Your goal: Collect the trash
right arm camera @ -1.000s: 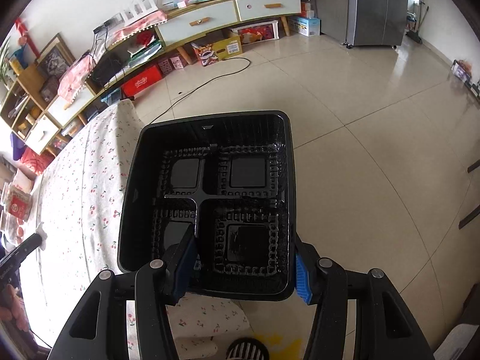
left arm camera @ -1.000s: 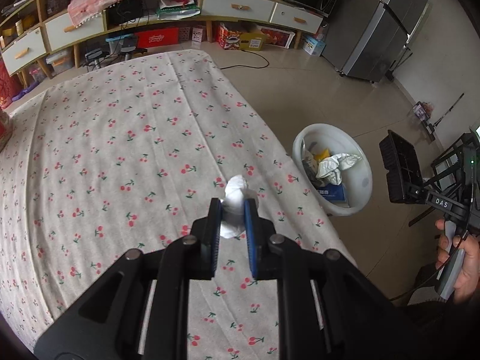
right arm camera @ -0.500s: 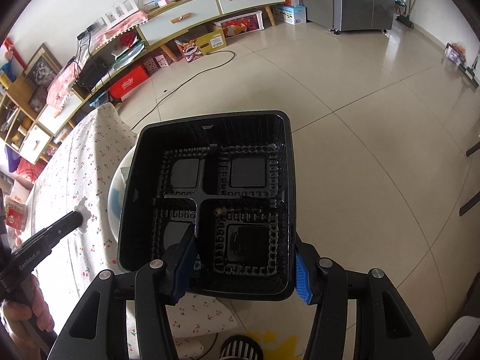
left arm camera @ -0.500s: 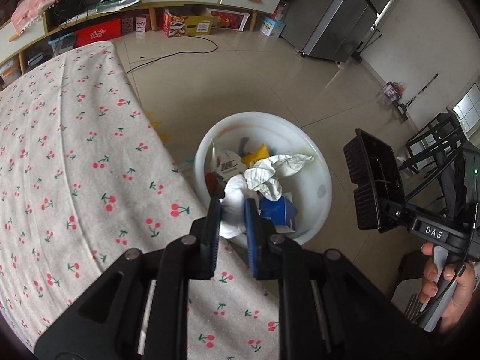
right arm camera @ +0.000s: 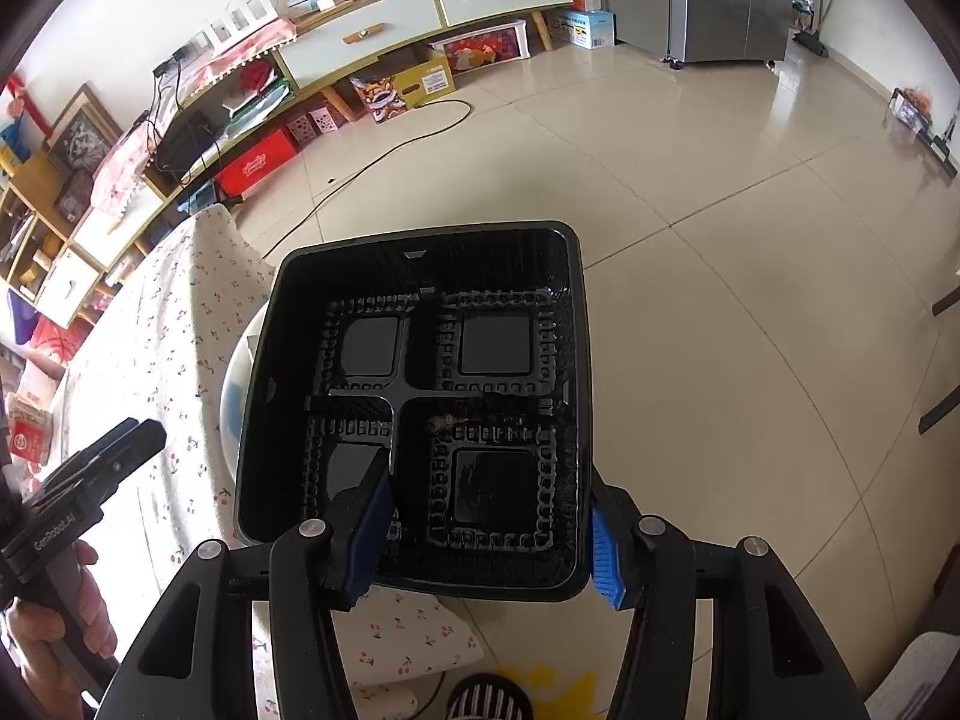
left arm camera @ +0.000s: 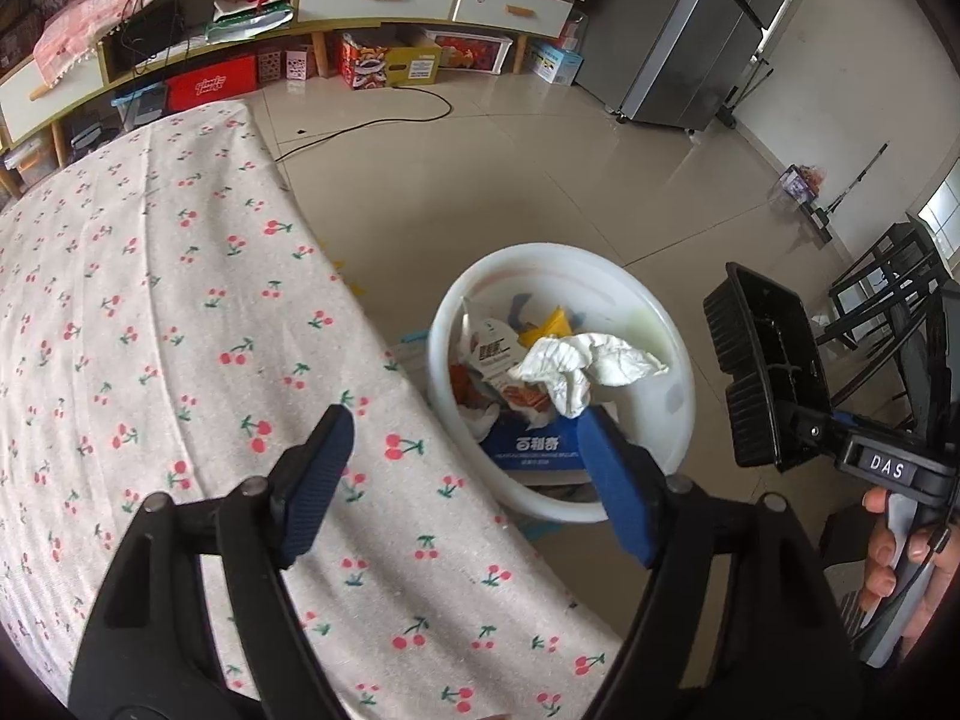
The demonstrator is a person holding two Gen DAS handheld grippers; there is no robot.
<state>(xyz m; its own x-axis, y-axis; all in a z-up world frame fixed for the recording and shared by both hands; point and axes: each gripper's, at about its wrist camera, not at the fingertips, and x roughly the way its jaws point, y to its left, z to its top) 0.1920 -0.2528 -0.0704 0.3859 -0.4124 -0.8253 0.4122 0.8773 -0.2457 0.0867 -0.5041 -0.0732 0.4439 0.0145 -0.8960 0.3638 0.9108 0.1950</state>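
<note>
My left gripper (left arm camera: pixel 465 468) is open and empty, over the table's edge beside the white trash bin (left arm camera: pixel 654 312) on the floor. The bin holds crumpled white tissue (left arm camera: pixel 585 363), wrappers and a blue box. My right gripper (right arm camera: pixel 489 540) is shut on a black plastic compartment tray (right arm camera: pixel 432 372), held over the floor to the right of the bin; the tray (left arm camera: pixel 768 360) and the hand holding that gripper also show in the left wrist view. The left gripper (right arm camera: pixel 99 468) shows in the right wrist view at the far left.
The table has a cherry-print cloth (left arm camera: pixel 150 330). A long shelf unit (left arm camera: pixel 360 0) with drawers and boxes lines the far wall, with a grey fridge (left arm camera: pixel 708 36) beside it. A black cable (left arm camera: pixel 372 123) lies on the tiled floor. Black chairs (left arm camera: pixel 888 294) stand at right.
My left gripper has opened and the white tissue wad it held is no longer between its fingers. The view has swung from the tabletop towards the bin. The right gripper keeps holding the tray.
</note>
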